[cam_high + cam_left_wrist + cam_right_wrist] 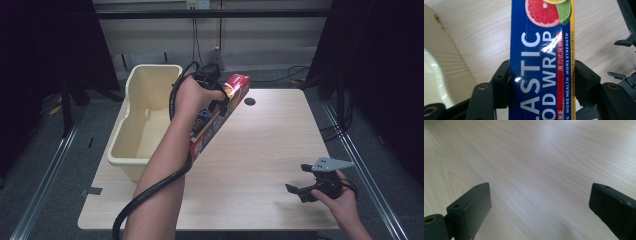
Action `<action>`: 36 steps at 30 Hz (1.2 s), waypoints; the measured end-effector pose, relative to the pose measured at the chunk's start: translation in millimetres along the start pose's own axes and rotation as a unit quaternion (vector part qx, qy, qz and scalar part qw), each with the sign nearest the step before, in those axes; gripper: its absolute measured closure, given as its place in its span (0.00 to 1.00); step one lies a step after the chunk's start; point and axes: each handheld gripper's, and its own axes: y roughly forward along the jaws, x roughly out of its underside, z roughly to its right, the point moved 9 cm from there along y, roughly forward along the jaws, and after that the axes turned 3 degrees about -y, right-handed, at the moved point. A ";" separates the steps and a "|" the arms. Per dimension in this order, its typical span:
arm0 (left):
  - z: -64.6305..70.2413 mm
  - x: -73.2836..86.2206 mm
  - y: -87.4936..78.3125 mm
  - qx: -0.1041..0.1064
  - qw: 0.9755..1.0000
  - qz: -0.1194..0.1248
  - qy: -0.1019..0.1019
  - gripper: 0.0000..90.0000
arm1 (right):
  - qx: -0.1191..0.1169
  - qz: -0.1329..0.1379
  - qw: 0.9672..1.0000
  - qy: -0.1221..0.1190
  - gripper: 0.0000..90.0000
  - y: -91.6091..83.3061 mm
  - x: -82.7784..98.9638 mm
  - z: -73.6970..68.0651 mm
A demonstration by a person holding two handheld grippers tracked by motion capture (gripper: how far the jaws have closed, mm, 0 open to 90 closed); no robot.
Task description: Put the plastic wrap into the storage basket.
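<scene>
A long blue plastic food wrap box (218, 116) with a red end and citrus pictures is lifted off the table, tilted, beside the cream tub. My left gripper (216, 102) is shut on it; in the left gripper view both black jaws press the sides of the wrap box (541, 62), my left gripper (541, 75) holding it around the middle. My right gripper (299, 181) rests low at the table's front right, open with nothing between its jaws. In the right gripper view my right gripper (540, 202) looks over bare wood.
A cream plastic tub (145, 117) stands on the left part of the wooden table (270, 145); its inside looks bare. A round cable hole (250, 101) lies near the far edge. Cables hang behind the table, with dark curtains at both sides.
</scene>
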 end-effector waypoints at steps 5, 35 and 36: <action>-5.5 1.7 -9.6 -0.002 1.000 0.005 -0.013 0.46 | -0.004 -0.001 1.000 0.000 0.04 0.8 -0.6 -2.2; -49.1 19.3 -52.7 -0.018 0.996 0.036 -0.078 0.46 | -0.010 -0.007 1.000 -0.004 0.04 4.9 0.1 -6.9; -51.6 20.1 -53.7 -0.020 0.997 0.033 -0.073 0.46 | -0.011 -0.009 1.000 -0.004 0.04 4.9 0.4 -7.3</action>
